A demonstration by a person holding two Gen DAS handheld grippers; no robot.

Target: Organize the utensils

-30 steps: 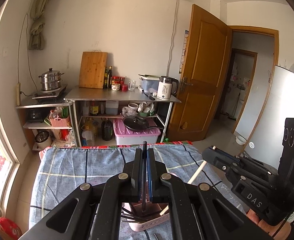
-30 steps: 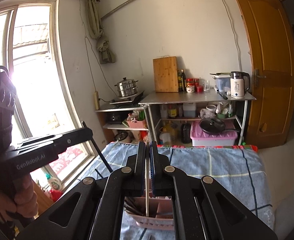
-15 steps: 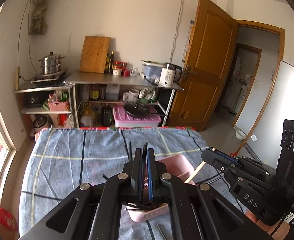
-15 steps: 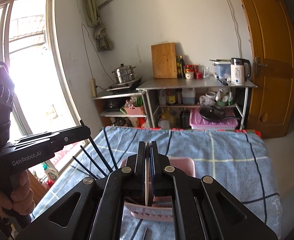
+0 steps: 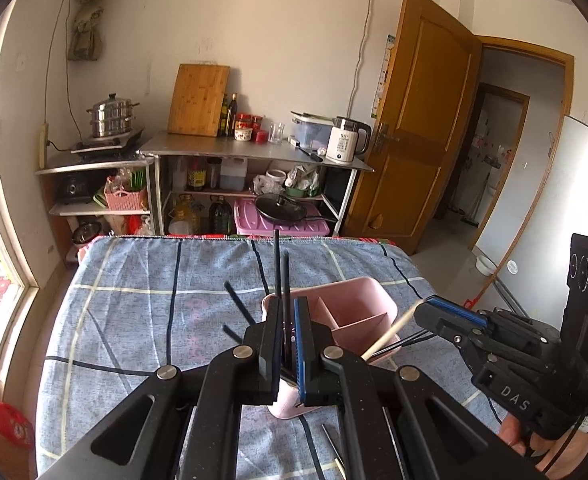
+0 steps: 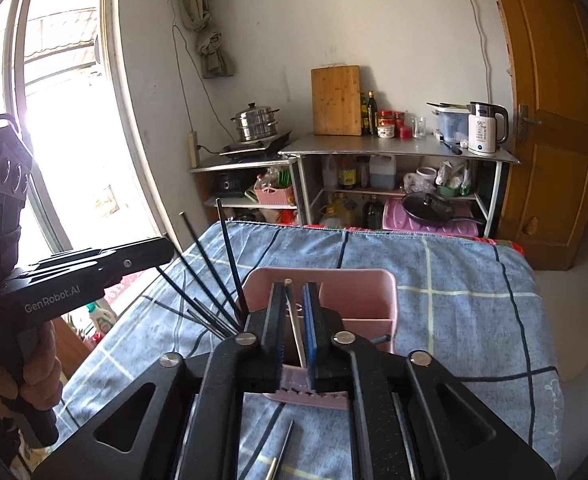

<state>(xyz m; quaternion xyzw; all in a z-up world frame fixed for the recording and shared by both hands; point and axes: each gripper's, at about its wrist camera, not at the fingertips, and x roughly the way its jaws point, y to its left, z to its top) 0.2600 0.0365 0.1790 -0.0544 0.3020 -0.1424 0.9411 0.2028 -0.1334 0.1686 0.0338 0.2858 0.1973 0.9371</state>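
Note:
A pink divided utensil holder (image 5: 358, 312) stands on the blue checked cloth (image 5: 133, 312); it also shows in the right wrist view (image 6: 358, 292). Several black chopsticks (image 6: 209, 280) lean out of its left compartment. My left gripper (image 5: 287, 316) is over the holder, its jaws slightly apart around a black chopstick (image 5: 277, 264) that stands between them. My right gripper (image 6: 294, 312) is over the holder too, with a pale wooden chopstick (image 6: 296, 332) between its slightly parted jaws; that stick also shows in the left wrist view (image 5: 394, 330).
Loose utensils (image 6: 281, 452) lie on the cloth in front of the holder. Beyond the table's far edge stand a metal shelf (image 5: 253, 152) with a kettle (image 5: 348, 144) and a cutting board (image 5: 199, 100). A wooden door (image 5: 418, 120) is to the right.
Both grippers have tilted down over the holder. Their jaws have parted slightly around the chopsticks. More black chopsticks show leaning out of the holder.

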